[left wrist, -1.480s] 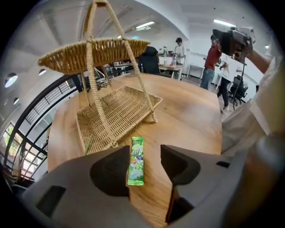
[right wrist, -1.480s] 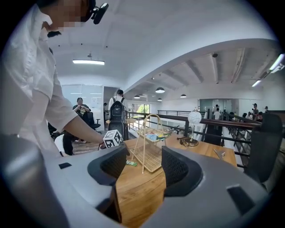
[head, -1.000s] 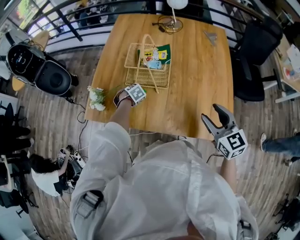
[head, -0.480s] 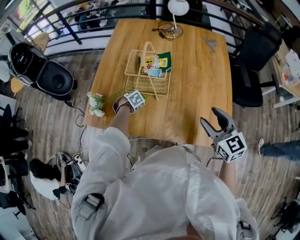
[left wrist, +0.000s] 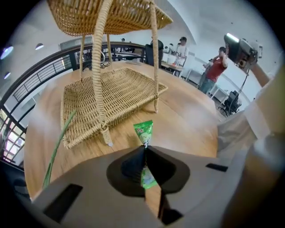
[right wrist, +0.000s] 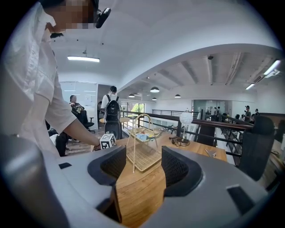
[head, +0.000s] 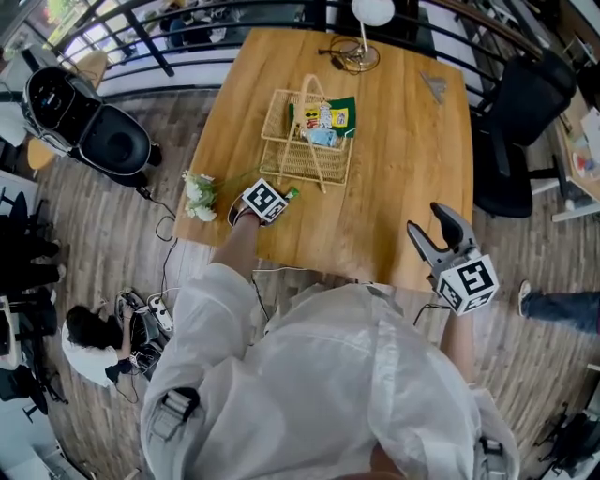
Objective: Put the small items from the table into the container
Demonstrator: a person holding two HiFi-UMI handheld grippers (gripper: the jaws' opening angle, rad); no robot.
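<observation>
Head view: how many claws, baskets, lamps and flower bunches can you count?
Claws: 2, the left claw and the right claw
Basket: 1
Lamp: 1
Flower bunch: 1
Total: 5

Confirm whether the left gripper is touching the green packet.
Touching. In the left gripper view, the jaws of the left gripper are closed on the green packet, whose top sticks out past their tips.
</observation>
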